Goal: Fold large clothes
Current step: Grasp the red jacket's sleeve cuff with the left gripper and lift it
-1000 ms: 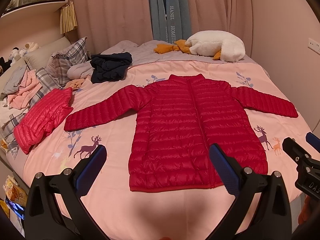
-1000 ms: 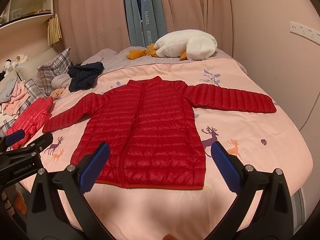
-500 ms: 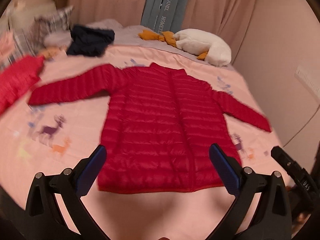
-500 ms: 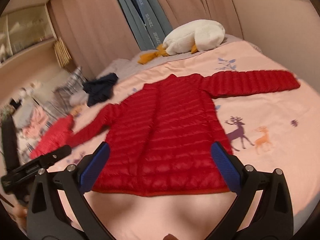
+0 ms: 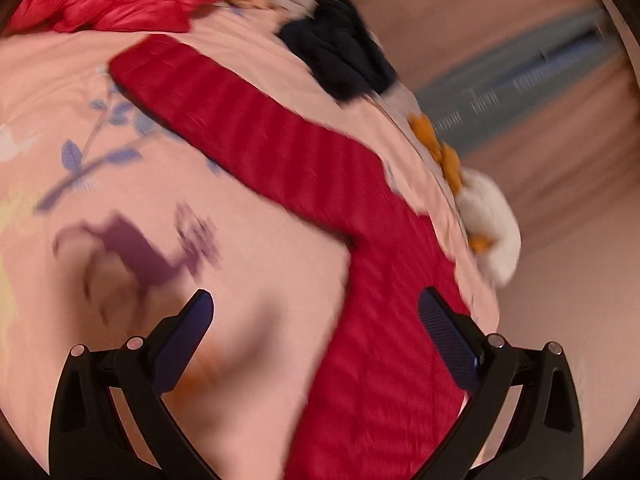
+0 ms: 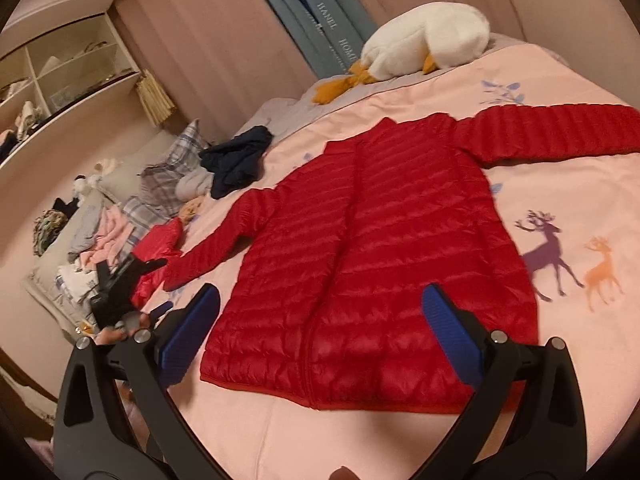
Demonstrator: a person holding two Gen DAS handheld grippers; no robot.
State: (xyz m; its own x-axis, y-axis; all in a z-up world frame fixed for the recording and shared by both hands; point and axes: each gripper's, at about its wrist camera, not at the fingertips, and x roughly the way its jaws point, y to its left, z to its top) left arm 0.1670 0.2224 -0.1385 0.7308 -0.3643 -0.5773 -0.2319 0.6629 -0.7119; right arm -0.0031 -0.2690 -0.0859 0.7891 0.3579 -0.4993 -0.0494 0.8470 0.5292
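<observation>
Your right gripper (image 6: 320,312) is gaping wide and empty above the red puffer jacket's (image 6: 372,256) hem; your left gripper (image 5: 316,316), equally spread and holding nothing, is hovering beside its outstretched sleeve (image 5: 248,136), bedspread (image 5: 248,280) beneath.

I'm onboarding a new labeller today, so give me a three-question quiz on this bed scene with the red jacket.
1. True or false: the red puffer jacket lies spread flat on the pink bedspread, both sleeves stretched out.
2. Multiple choice: the right gripper is A) shut on the hem, B) open and holding nothing, C) shut on a sleeve.
3. Fill in: the plush toy lying beyond the jacket's collar is a white ____.

Key: 1 true; 2 B; 3 goose (or duck). The left gripper is open too, pointing toward the jacket's outstretched sleeve.
</observation>
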